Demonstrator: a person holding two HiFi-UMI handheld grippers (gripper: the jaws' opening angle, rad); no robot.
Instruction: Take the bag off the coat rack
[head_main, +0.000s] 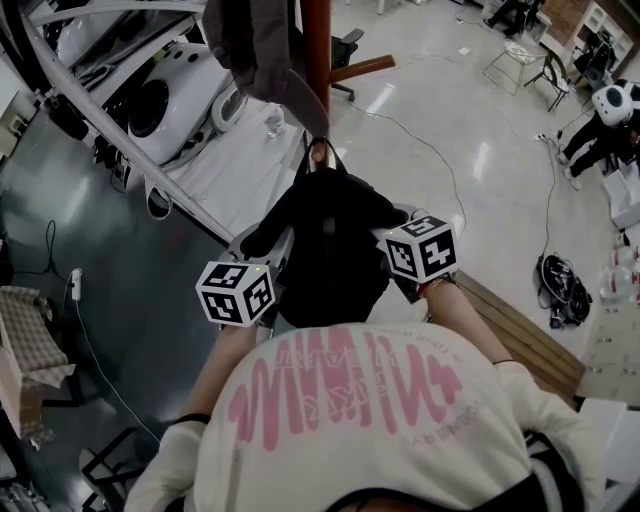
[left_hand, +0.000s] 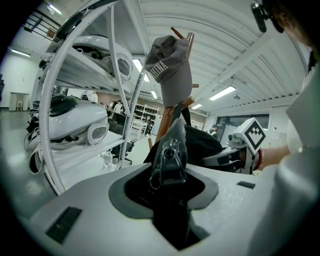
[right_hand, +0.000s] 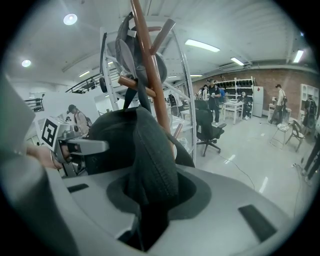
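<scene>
A black bag hangs against the brown coat rack pole, and its strap runs up to the pole. My left gripper is shut on the bag's left side. In the left gripper view its jaws pinch a fold of the bag that carries a small metal buckle. My right gripper is shut on the bag's right side. The right gripper view shows thick black bag fabric pressed between the jaws, with the pole just behind. The fingertips of both grippers are hidden by the fabric.
A grey cap hangs on an upper peg of the rack. Left of the rack stands a metal shelf frame with white machine shells and a water bottle. A wooden bench lies to my right, with cables, chairs and people beyond.
</scene>
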